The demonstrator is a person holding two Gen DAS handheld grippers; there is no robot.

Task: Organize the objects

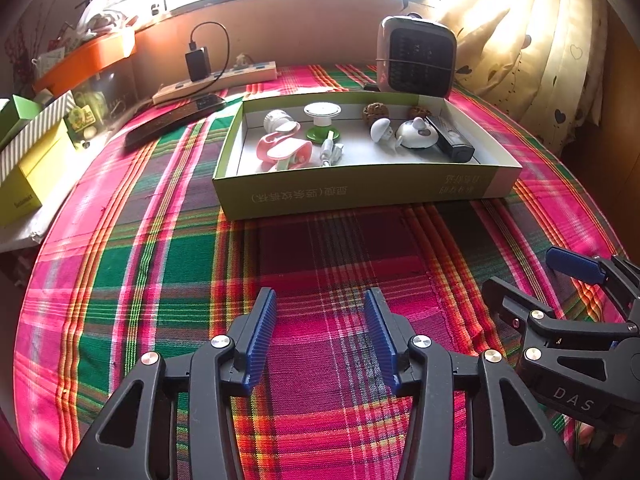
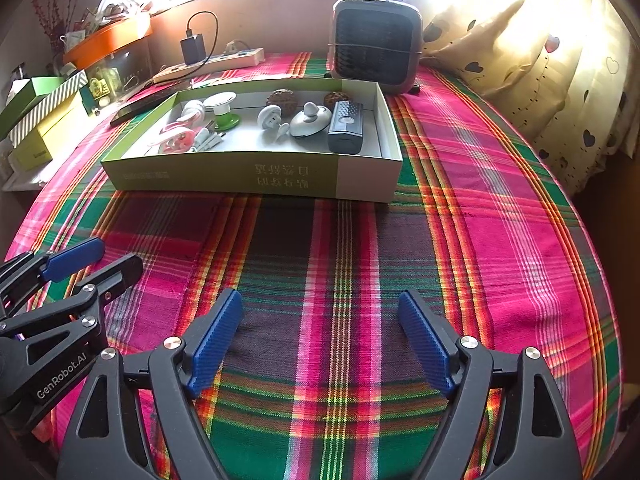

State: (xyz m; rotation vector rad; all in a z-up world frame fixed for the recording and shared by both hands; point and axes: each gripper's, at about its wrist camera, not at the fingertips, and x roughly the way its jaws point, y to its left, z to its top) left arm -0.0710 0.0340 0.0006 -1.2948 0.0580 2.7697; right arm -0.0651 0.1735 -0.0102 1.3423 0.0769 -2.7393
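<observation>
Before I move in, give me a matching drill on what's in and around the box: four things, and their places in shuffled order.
Things:
1. black device
2. pink tape dispenser
3. small heater
4. power strip

Places:
A. behind the box, right
B. inside the box, left end
C. on the cloth at the back left
D. inside the box, right end

Pairs: 1-D, 2-B, 3-A, 4-C

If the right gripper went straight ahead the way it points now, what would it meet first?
Probably the near wall of the green box. The open right gripper hovers over bare plaid cloth, nothing between. If it travels higher than it looks, it could clear the wall.
</observation>
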